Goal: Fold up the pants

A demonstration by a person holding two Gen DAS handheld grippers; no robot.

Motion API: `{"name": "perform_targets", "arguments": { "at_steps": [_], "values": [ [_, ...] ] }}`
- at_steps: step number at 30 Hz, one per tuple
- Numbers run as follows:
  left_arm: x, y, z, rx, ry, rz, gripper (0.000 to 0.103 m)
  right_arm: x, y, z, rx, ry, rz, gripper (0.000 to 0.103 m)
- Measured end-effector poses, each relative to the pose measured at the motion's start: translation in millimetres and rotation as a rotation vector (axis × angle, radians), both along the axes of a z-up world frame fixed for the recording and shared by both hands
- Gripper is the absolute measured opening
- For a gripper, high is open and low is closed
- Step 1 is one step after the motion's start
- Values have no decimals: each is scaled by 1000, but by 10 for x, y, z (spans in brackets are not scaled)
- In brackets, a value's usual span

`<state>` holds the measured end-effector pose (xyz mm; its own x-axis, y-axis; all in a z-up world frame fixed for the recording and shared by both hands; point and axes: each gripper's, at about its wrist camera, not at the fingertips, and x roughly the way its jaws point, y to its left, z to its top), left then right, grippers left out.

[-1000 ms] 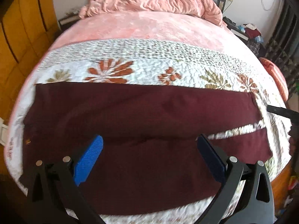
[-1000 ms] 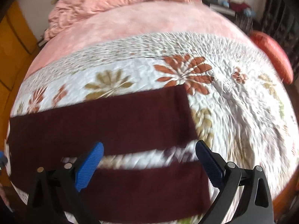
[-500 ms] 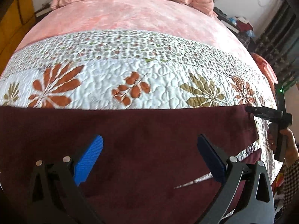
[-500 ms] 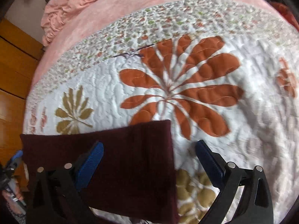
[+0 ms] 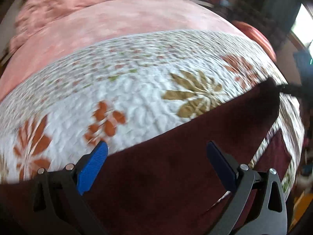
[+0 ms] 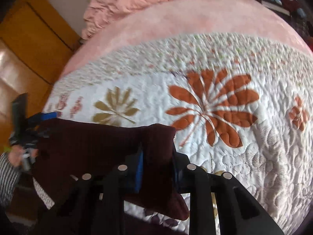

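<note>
Dark maroon pants (image 5: 176,166) lie spread on a floral quilt. In the left wrist view my left gripper (image 5: 156,160) is open, its blue pads above the upper edge of the pants. In the right wrist view my right gripper (image 6: 156,166) is shut on the end of a pant leg (image 6: 117,143), with the cloth bunched between the pads and lifted off the quilt. The right gripper also shows at the far right of the left wrist view (image 5: 293,90), at the leg's corner. The left gripper shows at the left of the right wrist view (image 6: 39,121).
The white quilt (image 6: 254,146) with orange and olive flowers covers the bed. A pink blanket (image 6: 176,25) lies beyond it, with crumpled pink bedding at the head. A yellow wooden wardrobe (image 6: 29,39) stands at the left. An orange cushion (image 5: 258,37) sits at the bed's right edge.
My right gripper has closed on the end of the pant leg and raised it. My left gripper has swung, so the pants' edge now runs diagonally; it stays open.
</note>
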<state>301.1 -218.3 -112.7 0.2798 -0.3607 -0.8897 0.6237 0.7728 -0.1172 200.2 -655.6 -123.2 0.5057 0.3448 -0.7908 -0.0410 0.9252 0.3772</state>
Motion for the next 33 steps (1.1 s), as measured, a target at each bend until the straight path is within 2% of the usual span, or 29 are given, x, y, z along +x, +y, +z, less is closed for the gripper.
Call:
{"name": "perform_targets", "arguments": {
  "at_steps": [4, 7, 11, 13, 19, 20, 22, 23, 25, 27, 30, 31, 33],
  "values": [
    [45, -218, -71, -70, 60, -204, 100, -147, 23, 296, 15, -89, 53, 24],
    [123, -356, -102, -101, 91, -293, 100, -228, 65, 471, 15, -130, 91, 24],
    [277, -486, -176, -139, 185, -368, 100, -303, 114, 632, 19, -176, 130, 23],
    [346, -537, -238, -165, 262, -405, 100, -325, 143, 684, 18, -195, 141, 23],
    [379, -561, -384, -173, 437, -437, 98, -390, 142, 716, 24, -216, 145, 23],
    [365, -534, -410, -179, 482, -436, 95, -401, 138, 724, 23, -217, 140, 23],
    [332, -478, -429, -177, 521, -437, 45, -406, 119, 706, 20, -215, 128, 23],
    [299, -431, -409, -170, 518, -436, 36, -407, 110, 691, 20, -212, 120, 23],
    [226, -371, -339, -150, 478, -429, 18, -410, 106, 642, 11, -201, 97, 23],
    [141, -298, -183, -138, 390, -404, 13, -416, 105, 588, -2, -190, 68, 23],
    [-94, -199, 196, -96, 182, -301, 12, -456, 87, 525, 4, -193, 24, 24],
    [-275, -173, 362, -52, 69, -266, 12, -485, 94, 510, -7, -200, 9, 24],
    [-668, -206, 551, 50, -94, -226, 12, -550, 112, 477, -7, -211, -2, 24]
  ]
}}
